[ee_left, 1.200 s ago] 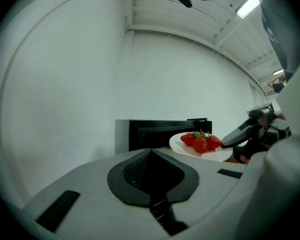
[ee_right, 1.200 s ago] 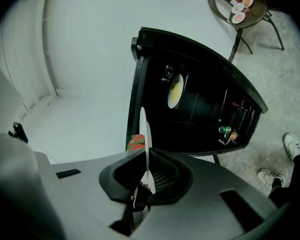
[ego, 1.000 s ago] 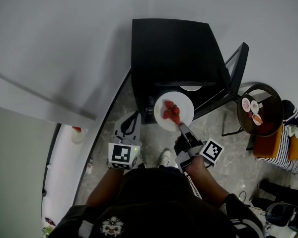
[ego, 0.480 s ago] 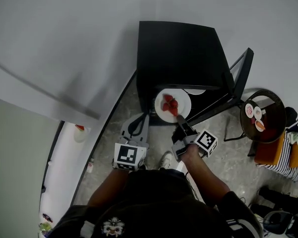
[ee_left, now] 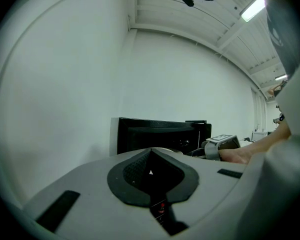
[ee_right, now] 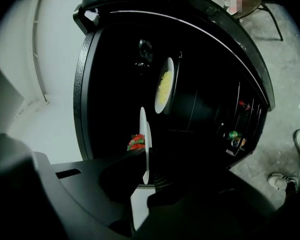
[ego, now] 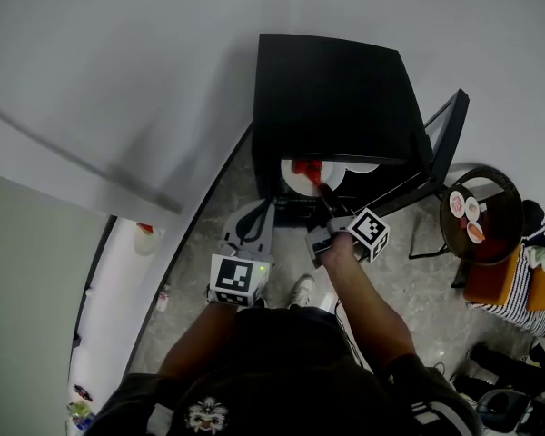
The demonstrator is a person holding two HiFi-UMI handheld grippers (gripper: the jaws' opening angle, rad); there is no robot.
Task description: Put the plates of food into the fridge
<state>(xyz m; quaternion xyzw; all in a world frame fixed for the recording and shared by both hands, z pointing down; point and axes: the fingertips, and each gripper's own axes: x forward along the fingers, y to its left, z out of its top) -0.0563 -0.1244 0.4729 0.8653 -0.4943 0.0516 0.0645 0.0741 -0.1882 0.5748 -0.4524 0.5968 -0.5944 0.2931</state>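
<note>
White plate (ego: 302,176) at the fridge (ego: 331,89) mouth

The right gripper (ego: 325,194) was pinching it by the rim, red food (ee_right: 136,141) on top, half inside. Only the right gripper view showed a yellow-food plate (ee_right: 165,86) already in there, at 1 o'clock of it. The left gripper (ee_left: 151,172) hung empty, jaws pressed together, at the fridge's 7 o'clock.

The person wears a black top (ego: 282,361) with a pale emblem (ego: 205,415) and white stripes on the right sleeve (ego: 429,411), and the grey left gripper (ego: 256,210) and right gripper (ego: 326,191) each carry a cube (ego: 234,280) of black-and-white square markers.
</note>
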